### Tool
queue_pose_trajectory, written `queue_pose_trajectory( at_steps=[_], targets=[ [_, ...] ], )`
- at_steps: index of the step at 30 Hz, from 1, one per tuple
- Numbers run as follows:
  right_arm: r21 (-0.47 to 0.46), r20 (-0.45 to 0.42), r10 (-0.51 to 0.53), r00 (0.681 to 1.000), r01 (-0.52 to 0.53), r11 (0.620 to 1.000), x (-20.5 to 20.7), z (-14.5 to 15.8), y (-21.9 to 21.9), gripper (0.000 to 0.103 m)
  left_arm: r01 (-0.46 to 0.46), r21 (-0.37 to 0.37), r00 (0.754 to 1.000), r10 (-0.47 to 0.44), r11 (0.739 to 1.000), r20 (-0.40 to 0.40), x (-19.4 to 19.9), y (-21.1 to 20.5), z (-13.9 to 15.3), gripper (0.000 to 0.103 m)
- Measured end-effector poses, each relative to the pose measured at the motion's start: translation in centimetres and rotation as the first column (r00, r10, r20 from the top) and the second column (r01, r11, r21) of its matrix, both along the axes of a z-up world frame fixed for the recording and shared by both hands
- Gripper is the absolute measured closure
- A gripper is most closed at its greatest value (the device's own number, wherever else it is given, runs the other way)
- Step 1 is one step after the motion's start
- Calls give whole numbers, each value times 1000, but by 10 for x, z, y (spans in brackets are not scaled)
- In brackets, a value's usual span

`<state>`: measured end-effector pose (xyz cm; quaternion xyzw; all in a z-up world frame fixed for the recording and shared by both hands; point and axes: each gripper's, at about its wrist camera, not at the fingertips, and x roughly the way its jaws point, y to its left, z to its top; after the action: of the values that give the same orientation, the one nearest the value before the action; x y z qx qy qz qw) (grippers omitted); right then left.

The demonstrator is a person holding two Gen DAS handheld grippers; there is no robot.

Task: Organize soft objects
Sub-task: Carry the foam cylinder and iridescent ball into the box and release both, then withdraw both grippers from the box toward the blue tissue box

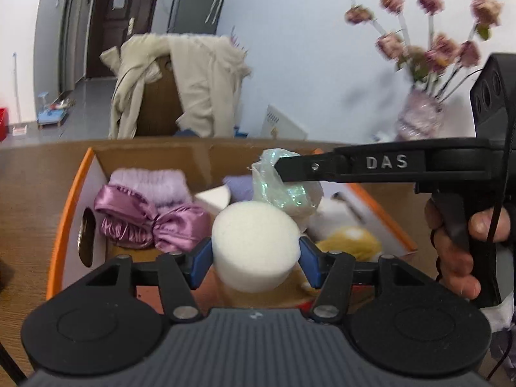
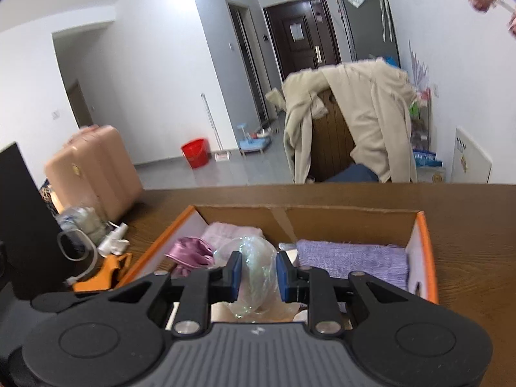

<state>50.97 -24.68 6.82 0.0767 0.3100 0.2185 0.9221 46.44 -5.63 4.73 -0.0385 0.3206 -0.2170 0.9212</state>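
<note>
Left wrist view: the left tool [image 1: 254, 258] clamps a white foam puck [image 1: 254, 245] between its blue pads, above the near edge of the box [image 1: 69, 206] on the counter [image 1: 29, 187]. The right tool [image 1: 280, 169], held by a hand [image 1: 458, 242], grips a crinkly bag [image 1: 283, 187] over the box's middle. A satin bow [image 1: 145, 222] lies by the left wall.

Right wrist view: the right tool [image 2: 258, 274] pinches the bag [image 2: 254, 267] over the box [image 2: 425, 242]. A purple cloth [image 2: 351, 261] fills the right side. Bare counter [image 2: 467, 225] lies to the right.
</note>
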Motion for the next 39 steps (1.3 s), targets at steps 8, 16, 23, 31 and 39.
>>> queue_pose_trajectory(
  at_steps=[8,16,23,31,39],
  targets=[
    [-12,-91,52,995,-53,999,42,-37,26,64,83,20,996,-83,996,-18,2,-3,-18,19],
    [-17,-59,38,998,-39,999,20,-13,13,62,4,22,998,-5,1000,58,-14,22,18,19],
    [-82,83,8,997,-1,997,-47,56,-10,59,-69,7,981,66,998,182,-63,46,78,19],
    [-129,199,4,980,22,991,-140,101,-34,49,-109,3,955,104,994,278,-144,58,122,16],
    [-139,277,37,960,1,990,-233,99,-38,43,-131,-15,947,129,991,293,-224,57,109,10]
  ],
)
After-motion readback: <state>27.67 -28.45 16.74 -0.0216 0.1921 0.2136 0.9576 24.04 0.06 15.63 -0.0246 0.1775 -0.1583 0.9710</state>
